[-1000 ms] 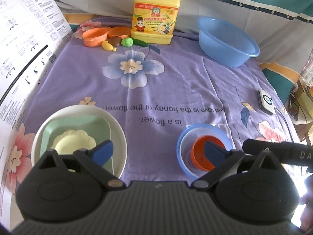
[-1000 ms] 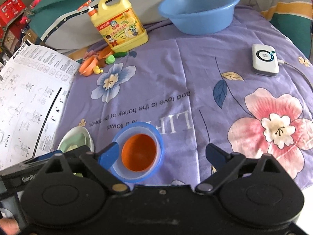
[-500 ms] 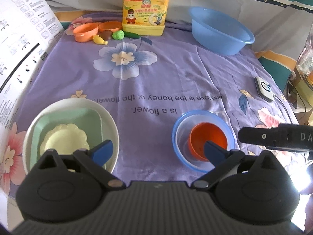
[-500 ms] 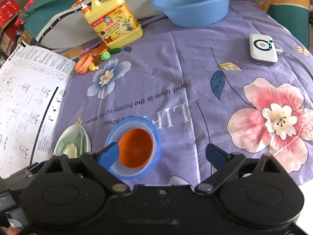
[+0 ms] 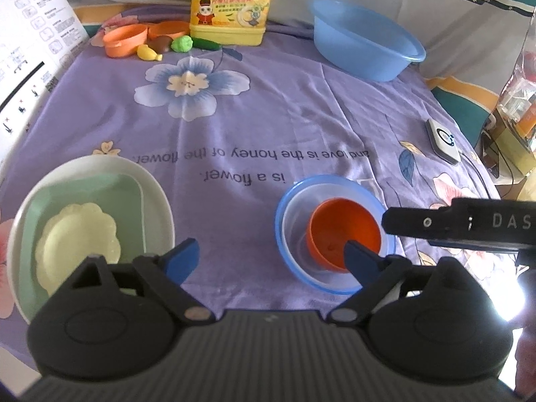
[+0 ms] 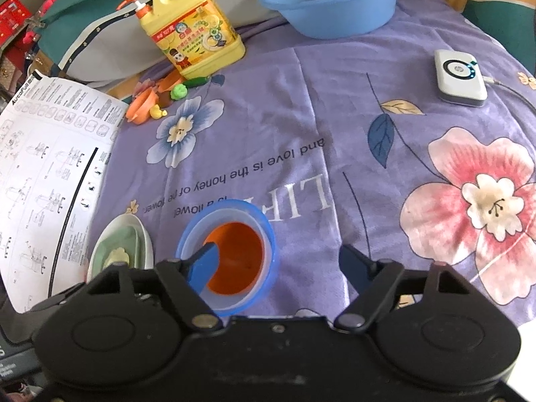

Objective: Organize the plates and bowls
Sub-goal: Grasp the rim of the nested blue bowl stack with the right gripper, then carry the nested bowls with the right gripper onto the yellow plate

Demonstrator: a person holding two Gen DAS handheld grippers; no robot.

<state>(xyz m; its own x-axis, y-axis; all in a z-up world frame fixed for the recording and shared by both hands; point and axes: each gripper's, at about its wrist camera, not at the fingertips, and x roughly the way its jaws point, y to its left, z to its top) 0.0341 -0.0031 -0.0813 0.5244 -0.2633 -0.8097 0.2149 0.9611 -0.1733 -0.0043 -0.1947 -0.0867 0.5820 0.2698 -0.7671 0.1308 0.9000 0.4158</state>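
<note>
Left wrist view: left gripper has dropped closer to the cloth, jaws just narrowed a bit but still apart, nothing btwn them. Right gripper jaws also just closing, still apart; its left finger hangs over the orange bowl, nested in the blue bowl. Plates stacked beside it. Looks like sorting's basically done, imo.

purple flowered cloth: upside-down print, "and love is the honey of the flower." and "is a flower"; right wrist view adds large "LIF". black bar at right edge: "DAS", cut off. yellow detergent jug: label characters too small; "127" legible. instruction sheet: "AutoFull" heading.
</note>
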